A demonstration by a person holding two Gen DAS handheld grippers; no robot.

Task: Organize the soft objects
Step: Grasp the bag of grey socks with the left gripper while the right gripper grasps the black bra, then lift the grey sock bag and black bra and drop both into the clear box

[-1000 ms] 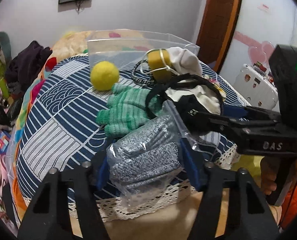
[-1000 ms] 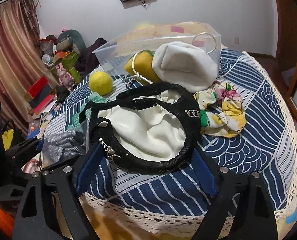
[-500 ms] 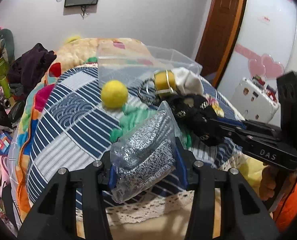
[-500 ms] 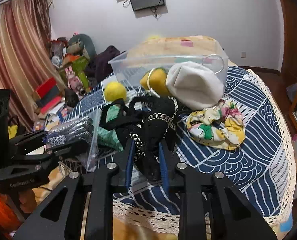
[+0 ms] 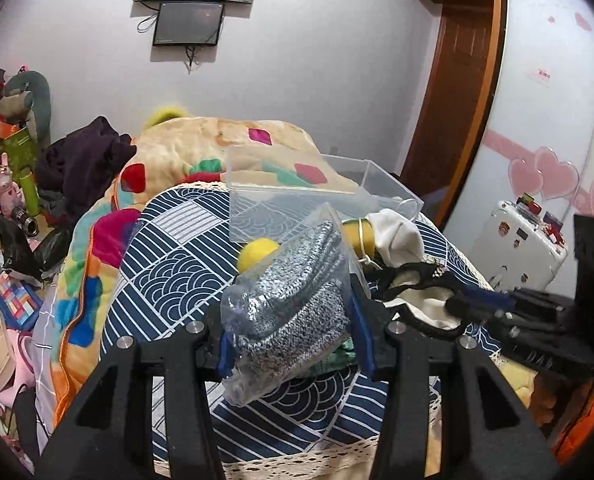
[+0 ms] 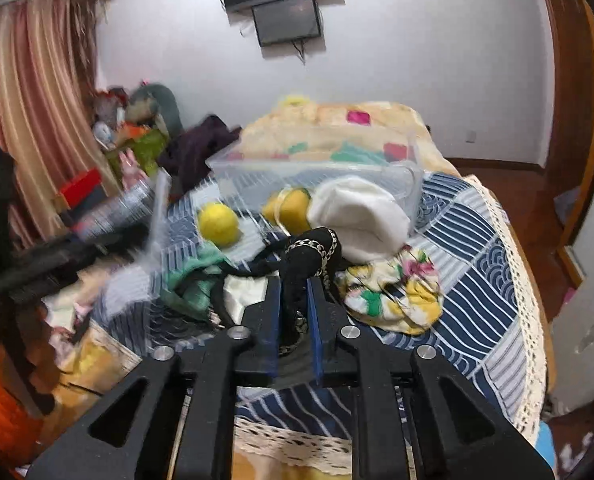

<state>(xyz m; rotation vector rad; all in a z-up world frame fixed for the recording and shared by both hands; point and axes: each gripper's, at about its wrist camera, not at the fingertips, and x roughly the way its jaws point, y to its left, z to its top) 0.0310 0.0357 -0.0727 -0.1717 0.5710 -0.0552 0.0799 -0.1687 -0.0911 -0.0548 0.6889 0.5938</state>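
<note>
My left gripper (image 5: 293, 332) is shut on a clear bag of grey knit fabric (image 5: 293, 308), lifted above the blue patterned table (image 5: 169, 280). My right gripper (image 6: 295, 304) is shut on the black chain-trimmed strap (image 6: 311, 258) of a cream and black bag (image 6: 241, 294), raised off the table. A clear plastic bin (image 5: 317, 196) stands at the table's far side. A yellow ball (image 6: 218, 224), a yellow sponge (image 6: 293, 208), a white cloth (image 6: 361, 220), a green glove (image 6: 195, 276) and a floral scrunchie (image 6: 393, 296) lie on the table in front of the bin.
A quilt-covered bed (image 5: 201, 152) lies behind the table. Clutter and toys (image 5: 13, 200) fill the left floor. A white suitcase (image 5: 521, 244) stands at right, and a wooden door (image 5: 453, 92) behind it.
Both grippers have risen with their loads. The right gripper closed on the bag's strap and lifted it. The left carried the bagged fabric higher and toward the bin.
</note>
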